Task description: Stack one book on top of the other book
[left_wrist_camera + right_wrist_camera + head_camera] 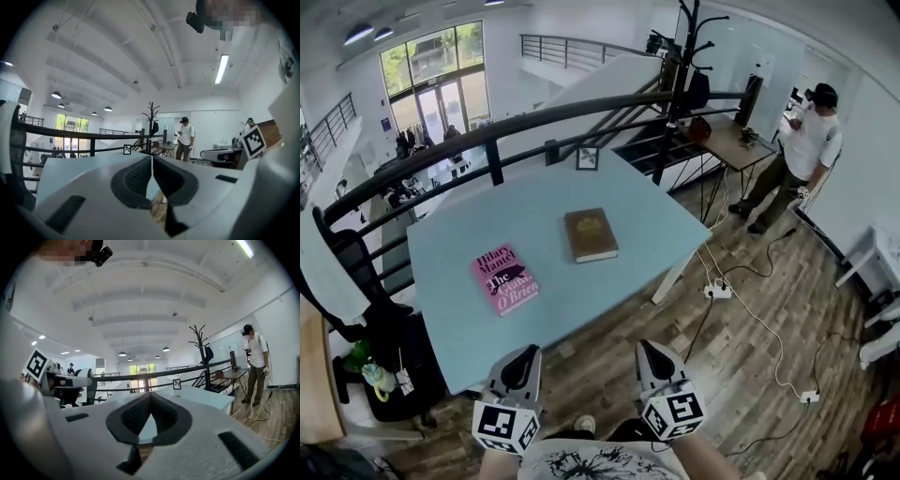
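I hold both grippers at the bottom of the head view, just in front of the near edge of the table (459, 337), and neither of them touches anything. The jaws of my left gripper (523, 362) are pressed together with nothing between them, and the jaws of my right gripper (653, 357) are closed and empty in the same way. In each gripper view the dark ribbed pads meet at the tips, inside smooth white shells. Both books lie flat on the pale blue top, above my jaws in the frame and well apart from each other. The pink book (505, 279) is at the lower left of the table, almost straight above my left gripper, so I judge that this hand is the nearer one for it. The brown book (591, 234) lies more to the centre, up and to the left of my right gripper. Each book has its long axis running about from bottom to top of the frame, with a small tilt, so the short edges face me. The pink cover looks thin and glossy with large lettering. The brown cover looks dull and stiff like a hardback, with a faint pale mark. The table surface seems smooth and matt. From the gripper views I cannot see the books, only the flat blue top.
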Demonstrator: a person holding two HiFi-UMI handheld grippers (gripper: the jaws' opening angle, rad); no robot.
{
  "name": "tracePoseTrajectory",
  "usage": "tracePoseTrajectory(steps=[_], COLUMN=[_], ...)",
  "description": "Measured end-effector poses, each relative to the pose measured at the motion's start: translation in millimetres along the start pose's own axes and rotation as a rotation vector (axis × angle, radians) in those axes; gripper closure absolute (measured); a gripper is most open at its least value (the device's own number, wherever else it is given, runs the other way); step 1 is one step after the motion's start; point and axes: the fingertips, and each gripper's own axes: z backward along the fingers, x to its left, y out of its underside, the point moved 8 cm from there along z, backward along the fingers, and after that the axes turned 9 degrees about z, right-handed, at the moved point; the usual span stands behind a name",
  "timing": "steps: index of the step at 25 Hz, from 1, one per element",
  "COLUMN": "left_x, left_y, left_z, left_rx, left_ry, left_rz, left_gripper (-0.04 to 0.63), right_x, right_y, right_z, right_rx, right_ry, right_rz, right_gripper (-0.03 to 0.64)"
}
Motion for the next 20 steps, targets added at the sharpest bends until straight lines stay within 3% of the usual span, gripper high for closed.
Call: tracePoseTrajectory(steps=[4,11,20], left_x=[25.7,54.5,71.1], left_y=[-3.6,-3.1,-17.8], left_z=[-30.4,-94.9,-221.2], left_rx=[0.027,0.023,0.014], left_ry=[-0.013,-0.044,-0.153], left_rz=[0.039,0.043,0.038], left_gripper=[0.581,0.581,0.581], right_x=[-8.6,-43.1,-141.5], right_y=[3.9,9.4,19.0], right_z=[-41.3,-120.8,-254.6], right_rx=[0.02,0.035,0.073], right_ry=[-0.013,-0.07,-0.126], right_rz=[0.008,0.03,0.005], right_gripper=[0.624,0.624,0.624])
